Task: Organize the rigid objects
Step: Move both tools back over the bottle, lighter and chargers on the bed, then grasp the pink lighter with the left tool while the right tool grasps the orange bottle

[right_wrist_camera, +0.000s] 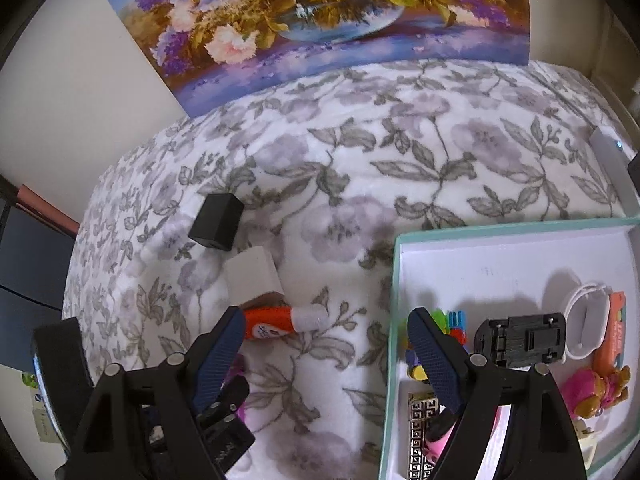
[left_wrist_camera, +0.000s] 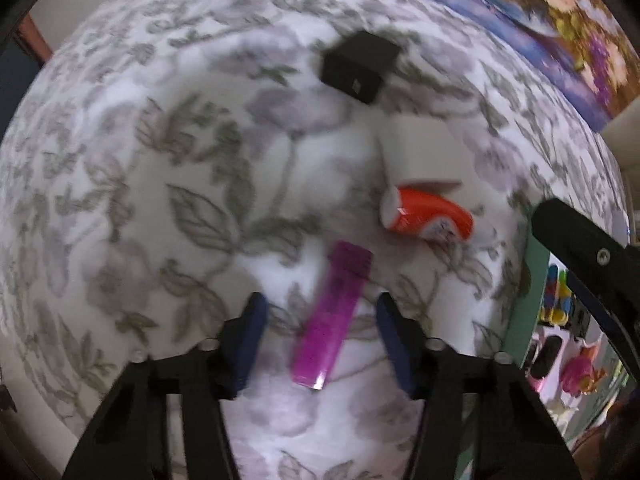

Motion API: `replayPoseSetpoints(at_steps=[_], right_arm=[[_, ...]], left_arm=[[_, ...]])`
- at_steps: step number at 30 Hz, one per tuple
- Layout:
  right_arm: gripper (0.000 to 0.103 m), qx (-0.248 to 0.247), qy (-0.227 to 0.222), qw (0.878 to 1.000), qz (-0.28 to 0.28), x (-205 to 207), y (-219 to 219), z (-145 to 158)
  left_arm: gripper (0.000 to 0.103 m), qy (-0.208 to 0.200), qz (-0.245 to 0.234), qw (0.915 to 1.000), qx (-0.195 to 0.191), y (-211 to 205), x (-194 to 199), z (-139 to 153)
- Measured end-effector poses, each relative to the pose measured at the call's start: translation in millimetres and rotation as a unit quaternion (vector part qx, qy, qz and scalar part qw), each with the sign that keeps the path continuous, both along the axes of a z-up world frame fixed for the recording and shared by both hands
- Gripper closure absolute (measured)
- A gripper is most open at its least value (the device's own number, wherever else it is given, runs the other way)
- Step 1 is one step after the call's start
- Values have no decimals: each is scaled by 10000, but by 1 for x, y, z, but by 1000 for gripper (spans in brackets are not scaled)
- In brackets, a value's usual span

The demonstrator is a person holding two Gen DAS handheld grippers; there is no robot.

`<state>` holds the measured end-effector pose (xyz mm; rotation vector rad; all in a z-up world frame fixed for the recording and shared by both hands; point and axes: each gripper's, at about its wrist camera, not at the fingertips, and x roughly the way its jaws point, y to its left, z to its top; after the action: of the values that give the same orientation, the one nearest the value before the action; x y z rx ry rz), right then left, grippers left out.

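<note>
A translucent purple plastic lighter (left_wrist_camera: 334, 318) lay on the floral blanket (left_wrist_camera: 160, 200), between the spread, empty fingers of the left gripper (left_wrist_camera: 320, 334), touching neither. The right gripper (right_wrist_camera: 326, 354) hung released over the near-left corner of the teal-rimmed white cardboard box (right_wrist_camera: 516, 254).

The work surface is a bed covered with a white blanket (right_wrist_camera: 360, 184) printed with grey leaves and pale lilac flowers. A plain off-white wall (right_wrist_camera: 80, 92) stands behind it. An unframed floral painting (right_wrist_camera: 320, 20), showing a vase of pink, white and purple blooms, leans against the wall with its lower edge on the blanket. At the left edge, a reddish-brown strip (right_wrist_camera: 48, 204) borders a dark blue surface (right_wrist_camera: 32, 264). Lighting is soft and even, with faint shadows only.
</note>
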<state>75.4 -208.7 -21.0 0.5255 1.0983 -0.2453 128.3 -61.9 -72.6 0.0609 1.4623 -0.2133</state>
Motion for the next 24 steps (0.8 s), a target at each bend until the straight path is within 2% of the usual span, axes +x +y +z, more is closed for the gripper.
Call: replayPoseSetpoints(at_steps=[1, 5, 6, 12, 14, 19, 24], right_arm=[[17, 37, 17, 10000, 12, -1, -1, -2], [17, 83, 21, 10000, 7, -2, -2, -5], [17, 90, 10, 10000, 13, -2, -2, -4], [19, 54, -141, 9997, 200, 1, 8, 2], [20, 104, -223, 9993, 283, 1, 12, 4], [21, 110, -241, 9981, 562, 8, 31, -1], [21, 96, -44, 9975, 696, 14, 46, -17]], left_arm=[[51, -61, -55, 9999, 86, -4, -2, 0], [79, -204, -110, 9995, 229, -11, -2, 1], [82, -220, -87, 9995, 213, -10, -1, 2], [83, -274, 282, 9992, -88, 24, 9, 13], [83, -368, 542, 9978, -143, 40, 14, 20], [83, -618, 1312, 9894, -54, 81, 20, 34], [83, -673, 1590, 9847, -228, 95, 20, 39]])
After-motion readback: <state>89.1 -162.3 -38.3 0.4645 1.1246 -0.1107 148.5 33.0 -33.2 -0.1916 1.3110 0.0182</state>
